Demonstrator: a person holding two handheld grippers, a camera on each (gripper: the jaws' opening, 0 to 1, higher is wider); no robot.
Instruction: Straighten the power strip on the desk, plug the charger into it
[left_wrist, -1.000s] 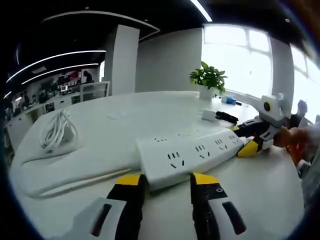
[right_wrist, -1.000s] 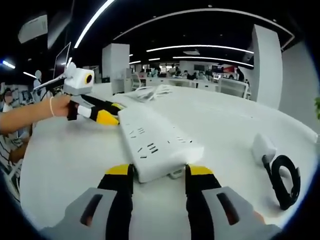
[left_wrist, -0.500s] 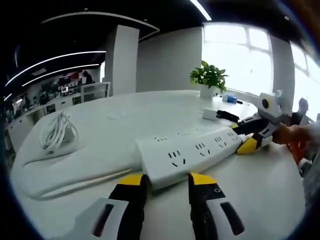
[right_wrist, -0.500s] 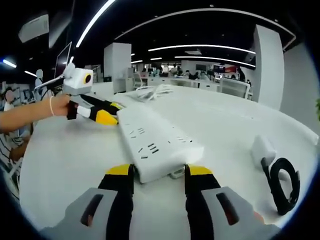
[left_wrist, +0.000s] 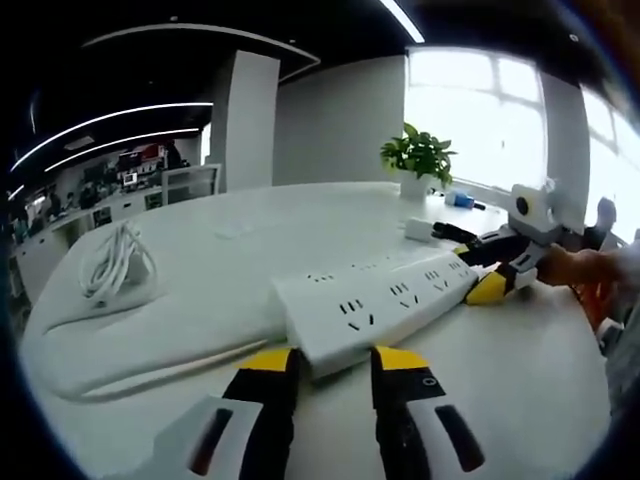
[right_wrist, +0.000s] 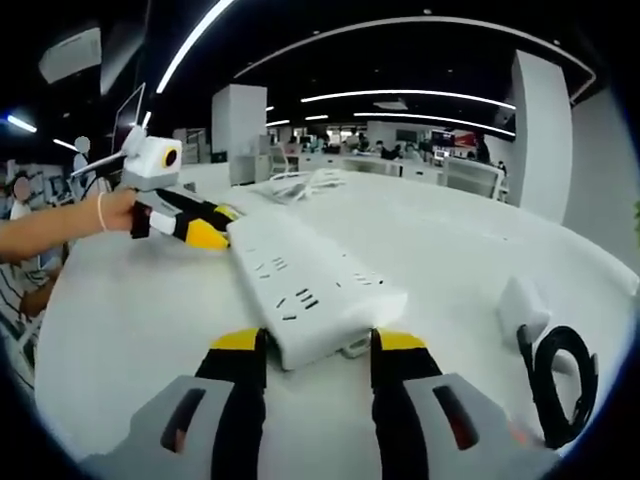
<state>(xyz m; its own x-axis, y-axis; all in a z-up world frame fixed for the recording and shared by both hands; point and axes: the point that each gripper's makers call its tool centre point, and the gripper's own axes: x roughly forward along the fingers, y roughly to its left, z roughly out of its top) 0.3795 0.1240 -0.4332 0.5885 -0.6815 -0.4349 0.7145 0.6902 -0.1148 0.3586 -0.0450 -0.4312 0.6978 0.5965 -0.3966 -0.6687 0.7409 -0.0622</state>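
White plastic power strip (left_wrist: 375, 305) lies flat on the bench (left_wrist: 200, 260), a tool at each end: the left tool (left_wrist: 328, 362) straddles the near end with its jaws apart, and the right tool (right_wrist: 318, 345) does the same at the opposite end, also apart. Straightening looks to be the step in hand. The charger (right_wrist: 522, 300), with its black coiled cable (right_wrist: 555, 385), sits on the bench well to one side, untouched; next, it must be gripped and plugged in.
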